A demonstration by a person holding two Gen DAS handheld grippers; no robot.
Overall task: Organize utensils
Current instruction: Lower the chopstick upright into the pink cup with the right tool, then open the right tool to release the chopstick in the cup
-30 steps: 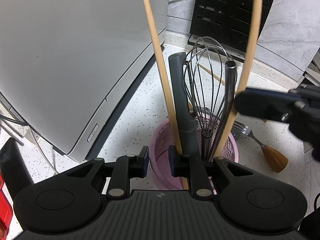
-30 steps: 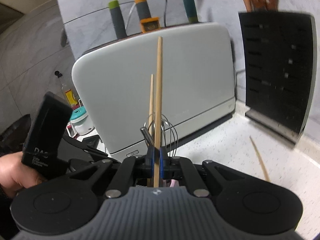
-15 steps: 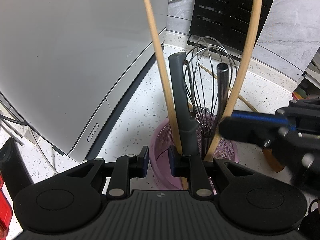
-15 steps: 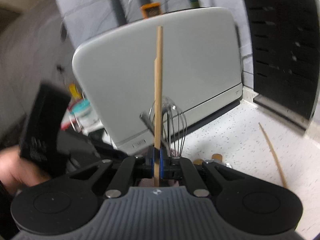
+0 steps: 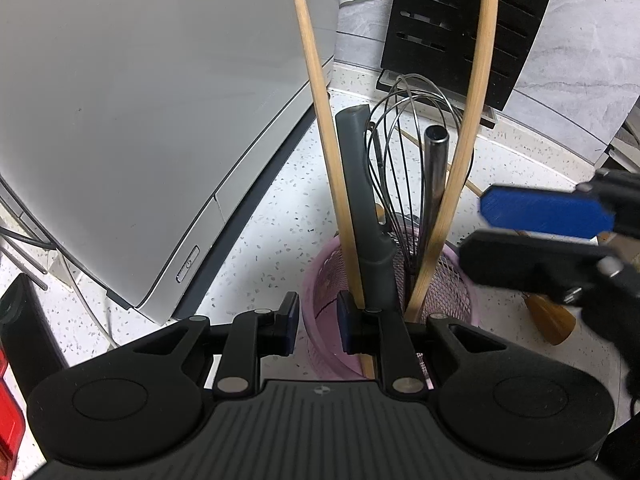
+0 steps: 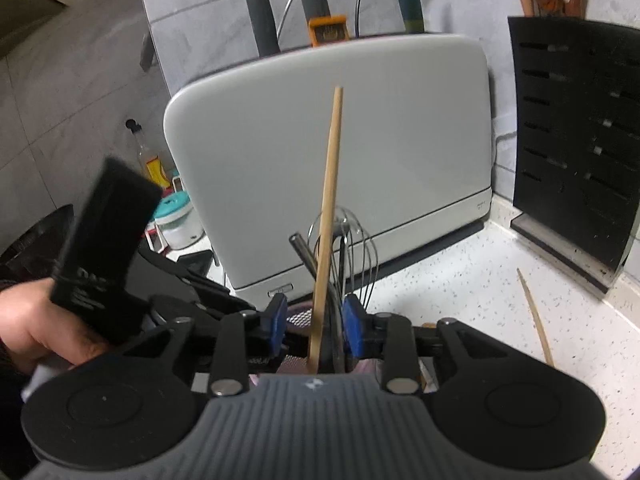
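A pink mesh holder [image 5: 320,280] stands on the speckled counter. It holds two wooden chopsticks [image 5: 316,80] [image 5: 472,120], a grey-handled utensil [image 5: 356,168], a wire whisk [image 5: 400,152] and a metal tube [image 5: 434,160]. My left gripper [image 5: 318,322] pinches the holder's near wall, one pad outside and one inside. My right gripper [image 6: 316,322] is opening. A chopstick [image 6: 330,184] rises through the gap and neither pad touches it. From the left wrist view, the right gripper [image 5: 476,228] sits beside the right-hand chopstick.
A large white appliance [image 6: 340,140] stands just behind the holder and a black knife block [image 6: 580,140] at the back right. One loose chopstick [image 6: 536,316] lies on the counter, and a wooden-handled utensil [image 5: 552,320] lies right of the holder. A hand [image 6: 36,328] grips the left tool.
The right gripper brought its chopstick down into the pink holder, then its jaws parted and let it go. The left gripper kept still on the holder's wall.
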